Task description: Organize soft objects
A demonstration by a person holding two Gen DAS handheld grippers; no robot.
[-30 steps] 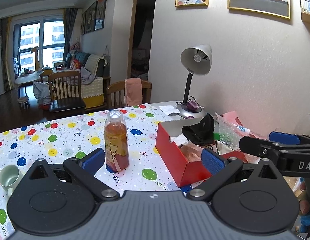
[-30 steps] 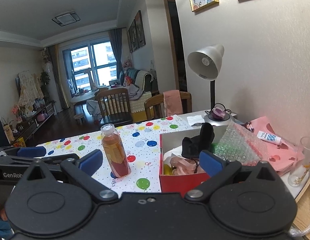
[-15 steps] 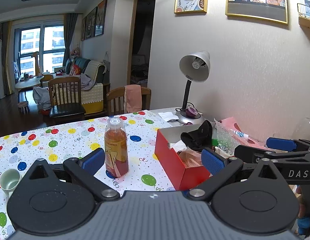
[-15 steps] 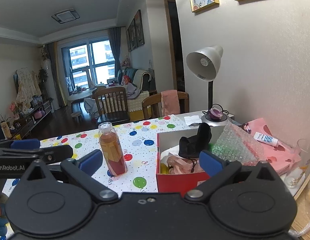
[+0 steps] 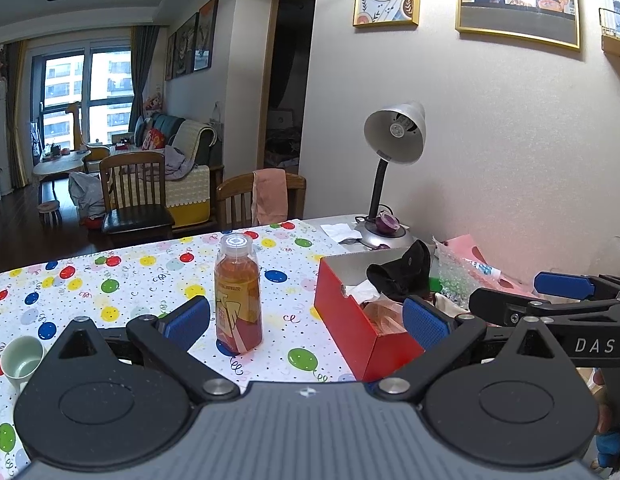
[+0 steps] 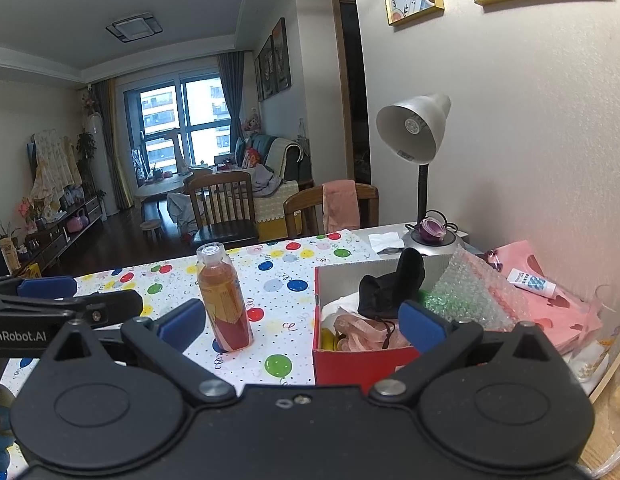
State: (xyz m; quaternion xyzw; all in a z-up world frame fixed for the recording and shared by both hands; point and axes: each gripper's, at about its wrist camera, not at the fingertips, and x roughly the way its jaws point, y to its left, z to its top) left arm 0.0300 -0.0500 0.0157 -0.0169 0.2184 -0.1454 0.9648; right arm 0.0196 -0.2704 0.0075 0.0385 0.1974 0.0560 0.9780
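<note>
- Left wrist view: your left gripper point(image 5: 305, 318) stands wide apart and empty, its 2 blue ribbed pads framing the scene above the table point(image 5: 141, 276), which carries a balloon-print cloth.
- A clear plastic bottle point(image 5: 237, 294) of amber liquid stands upright between the pads, apart from both.
- The red cardboard box point(image 5: 352, 326), rectangular and open-topped, sits right of the bottle; the soft objects lie inside it: a limp black cloth point(image 5: 402, 274) draped on top, pink crinkled fabric point(image 5: 380, 314) below.
- A pale green ceramic cup point(image 5: 19, 362) sits at the left edge.
- Your right gripper point(image 5: 566, 292) shows at the right, side-on; I cannot tell its opening from here.
- Right wrist view: your right gripper point(image 6: 301, 320) is spread wide, holding nothing.
- The box point(image 6: 362, 360) lies ahead right, black cloth point(image 6: 390, 288) over pink fabric point(image 6: 366, 330); bubble wrap point(image 6: 470, 296) leans on its right side.
- A metal-shaded desk lamp point(image 6: 414, 128) stands behind.
- Change over 1 s: both cameras sit slightly higher and farther back; bottle, box and contents are unmoved.
</note>
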